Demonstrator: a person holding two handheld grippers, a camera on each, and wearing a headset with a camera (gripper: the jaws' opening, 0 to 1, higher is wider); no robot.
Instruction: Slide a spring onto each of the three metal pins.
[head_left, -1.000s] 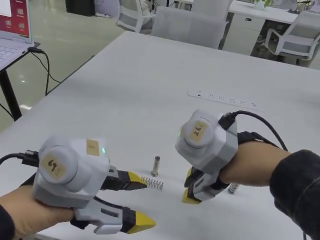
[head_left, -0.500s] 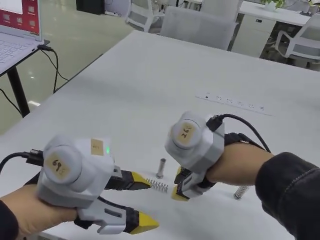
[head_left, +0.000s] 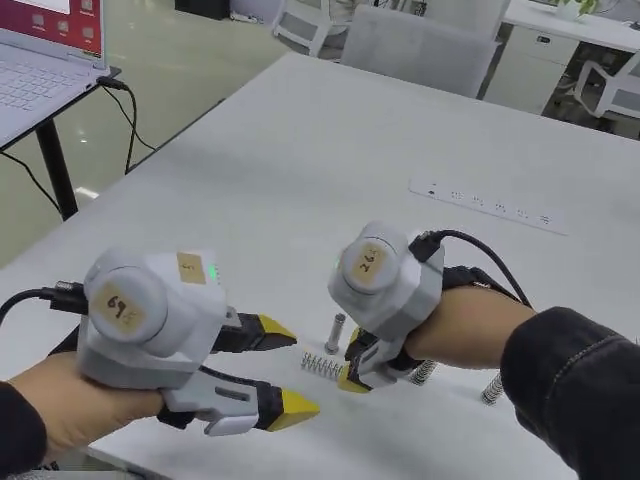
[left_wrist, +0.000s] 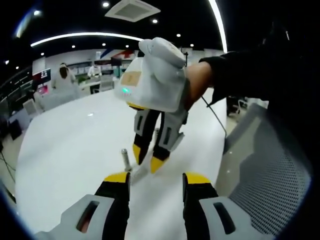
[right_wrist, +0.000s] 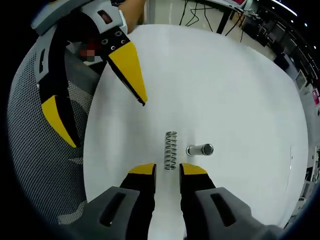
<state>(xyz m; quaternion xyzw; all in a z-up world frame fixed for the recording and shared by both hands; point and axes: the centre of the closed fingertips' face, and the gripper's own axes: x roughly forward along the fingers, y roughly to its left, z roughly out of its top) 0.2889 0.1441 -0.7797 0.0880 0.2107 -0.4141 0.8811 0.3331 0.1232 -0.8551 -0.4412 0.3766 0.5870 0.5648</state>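
A short metal pin stands upright on the white table. A spring lies flat just in front of it. My right gripper points down at the spring's right end, jaws slightly apart with nothing held. In the right gripper view the spring lies straight ahead of the open right gripper, its near end at the tips, with the pin beside it. My left gripper hovers open to the left of the spring. In the left gripper view the left gripper faces the right gripper and the pin.
Two more springs lie to the right, partly behind my right forearm. A white power strip lies farther back on the table. An open laptop sits on a stand at the far left, and office chairs stand beyond the table.
The right gripper has moved left, away from the spring by my forearm, and come down at the spring in front of the pin. The left gripper has hardly moved.
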